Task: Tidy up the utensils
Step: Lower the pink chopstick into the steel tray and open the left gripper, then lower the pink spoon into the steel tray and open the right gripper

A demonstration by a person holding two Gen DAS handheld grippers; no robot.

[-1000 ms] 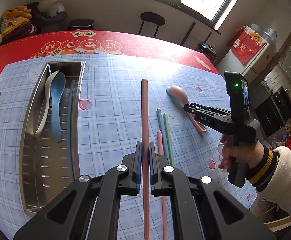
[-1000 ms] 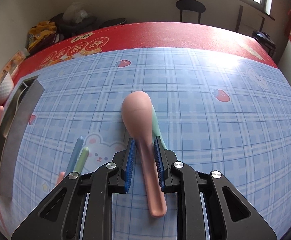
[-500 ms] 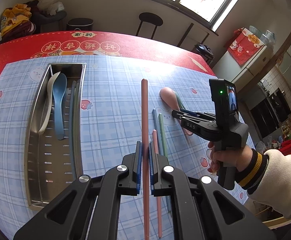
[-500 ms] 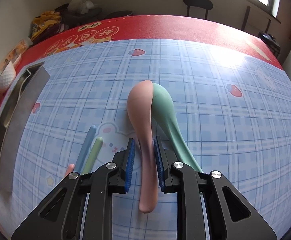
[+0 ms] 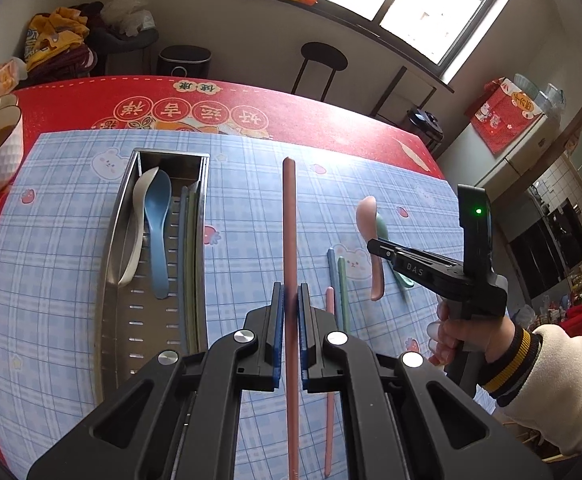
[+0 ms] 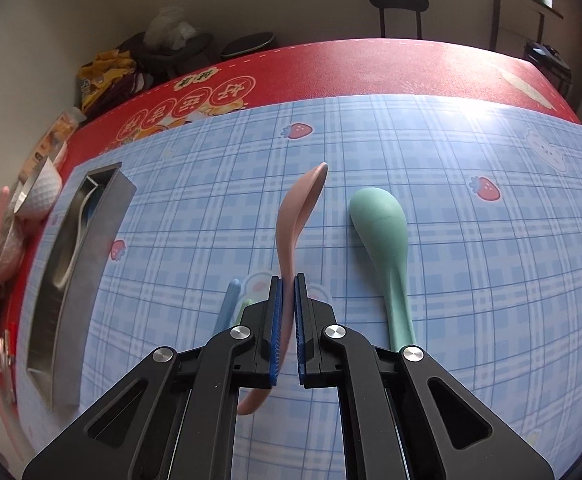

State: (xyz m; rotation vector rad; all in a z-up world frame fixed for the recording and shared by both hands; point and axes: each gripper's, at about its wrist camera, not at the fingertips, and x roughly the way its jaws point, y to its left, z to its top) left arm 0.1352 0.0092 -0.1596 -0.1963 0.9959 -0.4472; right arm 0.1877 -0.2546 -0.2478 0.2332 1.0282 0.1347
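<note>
Above mat [image 6: 451,240]: pink spoon [image 6: 295,216], pink chopstick [image 5: 289,232] clamped.

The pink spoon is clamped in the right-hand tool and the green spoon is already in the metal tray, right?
Not quite. The right wrist view shows the green spoon lying on the tablecloth, outside the metal tray. The pink spoon is indeed clamped in the right gripper.

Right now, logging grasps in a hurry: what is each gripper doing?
Left gripper: closed on the pink chopstick.
Right gripper: closed on the pink spoon, raised off the table.
</note>
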